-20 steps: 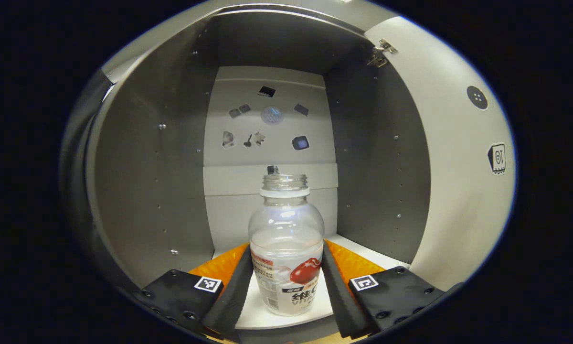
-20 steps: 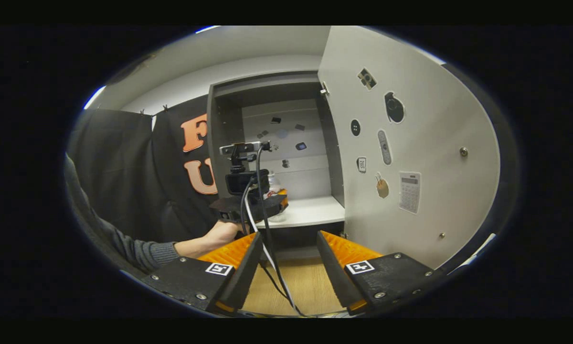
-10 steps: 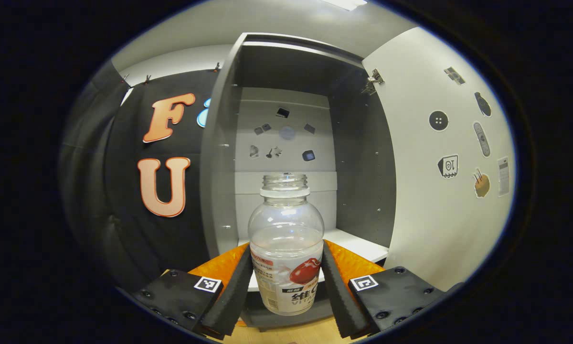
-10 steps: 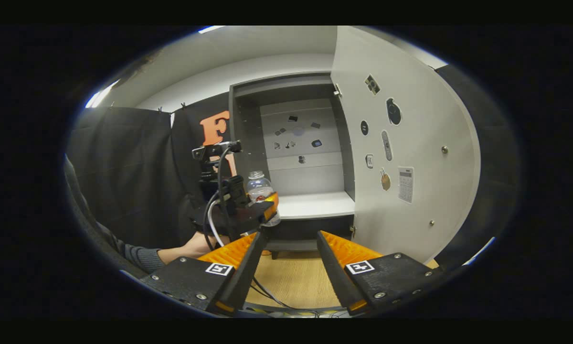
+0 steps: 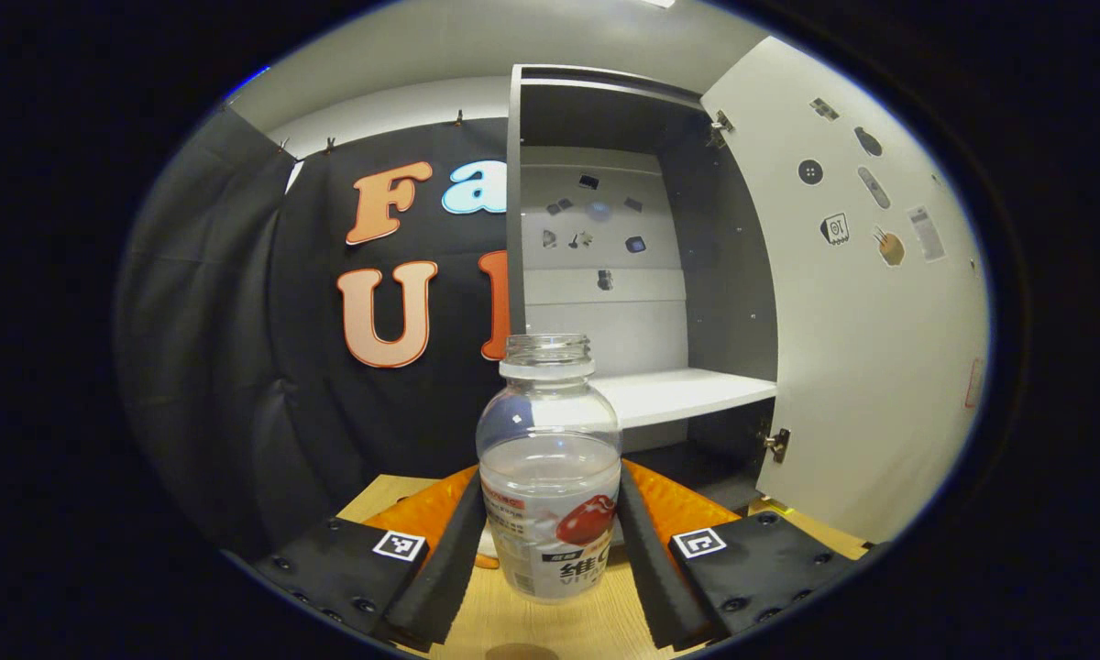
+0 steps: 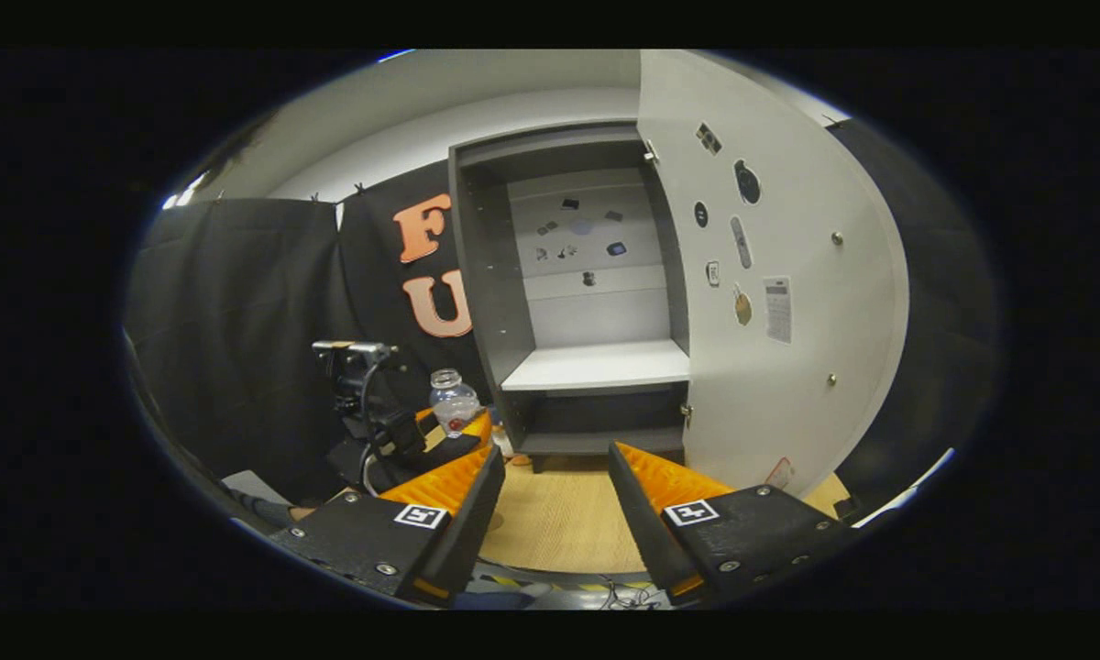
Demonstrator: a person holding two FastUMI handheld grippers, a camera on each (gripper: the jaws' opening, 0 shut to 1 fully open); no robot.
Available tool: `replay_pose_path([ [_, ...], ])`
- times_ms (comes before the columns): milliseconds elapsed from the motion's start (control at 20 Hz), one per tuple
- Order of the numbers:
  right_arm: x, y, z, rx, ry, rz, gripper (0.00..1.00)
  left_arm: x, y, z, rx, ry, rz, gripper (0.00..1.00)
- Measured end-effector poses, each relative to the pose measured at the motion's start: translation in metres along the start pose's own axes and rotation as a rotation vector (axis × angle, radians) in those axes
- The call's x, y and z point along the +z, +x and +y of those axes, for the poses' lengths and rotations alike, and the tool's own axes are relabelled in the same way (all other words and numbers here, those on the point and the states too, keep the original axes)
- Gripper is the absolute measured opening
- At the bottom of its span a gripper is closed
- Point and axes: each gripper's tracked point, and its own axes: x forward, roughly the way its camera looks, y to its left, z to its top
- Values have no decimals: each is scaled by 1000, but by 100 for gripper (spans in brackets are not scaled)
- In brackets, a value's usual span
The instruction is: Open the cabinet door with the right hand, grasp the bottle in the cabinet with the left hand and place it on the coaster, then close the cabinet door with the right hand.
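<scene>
The left hand-held gripper (image 5: pixel 550 550) is gripping the bottle (image 5: pixel 550 477) with both foam fingers pressing on its labelled lower body, holding it upright and clear of the cabinet (image 5: pixel 605 229), out over the wooden bench (image 5: pixel 568 628). An orange edge peeking out just beside the bottle's base at the left finger is probably the coaster (image 5: pixel 488 561), though too little of it is showing to be sure. To do this step well, the carrier should be keeping the bottle vertical, since it is uncapped, bringing it down squarely over the coaster, and letting go only once its base is sitting flat. In the right gripper view the left hand-held gripper is riding low and level beside the cabinet's left wall. The right hand-held gripper (image 6: pixel 555 513) is waiting with its fingers apart and empty, pointing at the shelf (image 6: pixel 596 367), near the open cabinet door (image 6: pixel 788 367) it is to close
</scene>
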Motion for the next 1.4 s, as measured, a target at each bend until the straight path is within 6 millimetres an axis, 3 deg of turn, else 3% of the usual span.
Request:
replay_pose_path([
  [150, -8, 1, 1, 13, 14, 17, 72, -49, -18, 7, 21, 5, 57, 83],
  [300, -12, 6, 2, 15, -5, 30, 72, -86, -33, 15, 41, 3, 77, 83],
  [600, -40, 18, 1, 19, 38, 112, 72, -153, -37, 18, 42, 0, 116, 83],
  [950, -78, 31, -6, 11, 133, 205, 75, -201, -39, 24, 65, -18, 180, 83],
  [1250, -88, 33, -8, 7, 147, 238, 76, -219, -47, 23, 71, -20, 209, 83],
  [1400, -93, 36, -6, 14, 151, 253, 76, -218, -49, 27, 98, -9, 190, 84],
])
